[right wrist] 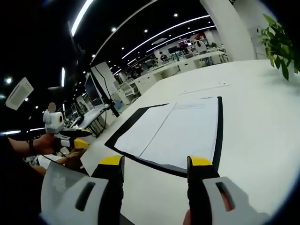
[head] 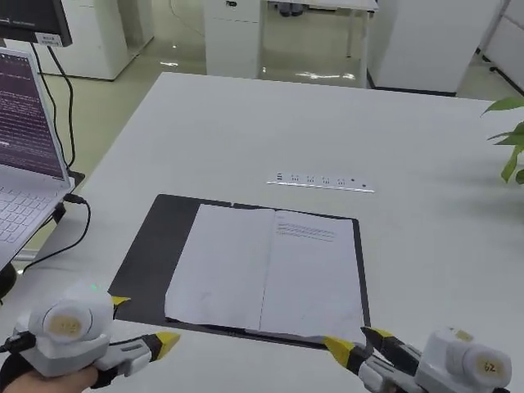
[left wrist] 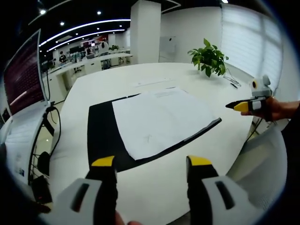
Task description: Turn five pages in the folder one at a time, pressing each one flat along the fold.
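I see the folder open flat on the table, white pages up, just ahead of both grippers. Laptop at far left, power strip beyond the folder, plant far right. Left gripper sits off the near left corner, jaws wide, empty. Right gripper sits just beside the near right corner, jaws apart, empty.

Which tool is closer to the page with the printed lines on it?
Right. The right tool sits just off the near corner of the printed page; the left tool is across the blank page, off the near left edge of the folder.
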The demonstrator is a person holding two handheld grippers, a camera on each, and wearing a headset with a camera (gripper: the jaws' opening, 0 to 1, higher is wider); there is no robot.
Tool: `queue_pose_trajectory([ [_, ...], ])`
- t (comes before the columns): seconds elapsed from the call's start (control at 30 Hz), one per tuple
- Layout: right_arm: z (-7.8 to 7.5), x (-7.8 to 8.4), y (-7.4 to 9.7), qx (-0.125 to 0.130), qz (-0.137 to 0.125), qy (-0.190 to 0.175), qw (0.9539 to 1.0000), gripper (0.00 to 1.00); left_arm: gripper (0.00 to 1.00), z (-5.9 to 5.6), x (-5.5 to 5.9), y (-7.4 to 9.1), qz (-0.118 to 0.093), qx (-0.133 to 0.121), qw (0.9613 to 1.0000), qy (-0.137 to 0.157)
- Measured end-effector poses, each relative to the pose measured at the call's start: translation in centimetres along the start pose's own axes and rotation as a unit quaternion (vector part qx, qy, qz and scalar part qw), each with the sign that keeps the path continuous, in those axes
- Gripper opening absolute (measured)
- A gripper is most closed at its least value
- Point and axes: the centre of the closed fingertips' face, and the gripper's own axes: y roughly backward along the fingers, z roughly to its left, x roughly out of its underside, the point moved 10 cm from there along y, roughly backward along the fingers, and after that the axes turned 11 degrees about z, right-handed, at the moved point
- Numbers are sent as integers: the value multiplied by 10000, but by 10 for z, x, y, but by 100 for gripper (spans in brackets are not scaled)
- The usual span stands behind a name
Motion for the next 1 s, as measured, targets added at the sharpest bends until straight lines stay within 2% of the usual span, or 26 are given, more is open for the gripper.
queue_pose_trajectory([
  [0.27, 7, 3, 4, 39, 248, 327, 9991, 57, 64, -6, 1, 7, -104, -13, 9999, 133],
  [0.43, 8, 2, 5, -3, 207, 265, 9994, 58, 66, -7, 0, 6, -106, 2, 9999, 61],
  [0.53, 9, 4, 6, -6, 302, 362, 9989, 58, 66, -5, 1, 4, -111, 3, 9999, 90],
  [0.8, 2, 12, 16, 72, 142, -26, 9999, 58, 66, -5, -2, 3, -118, -7, 9999, 67],
  [0.9, 1, 14, 20, 106, 122, -43, 9999, 59, 66, -6, -5, 2, -107, 40, 9999, -32],
  [1.0, -2, 17, 26, 265, 209, -22, 9994, 58, 66, -10, -7, -1, -85, 117, 9998, -116],
])
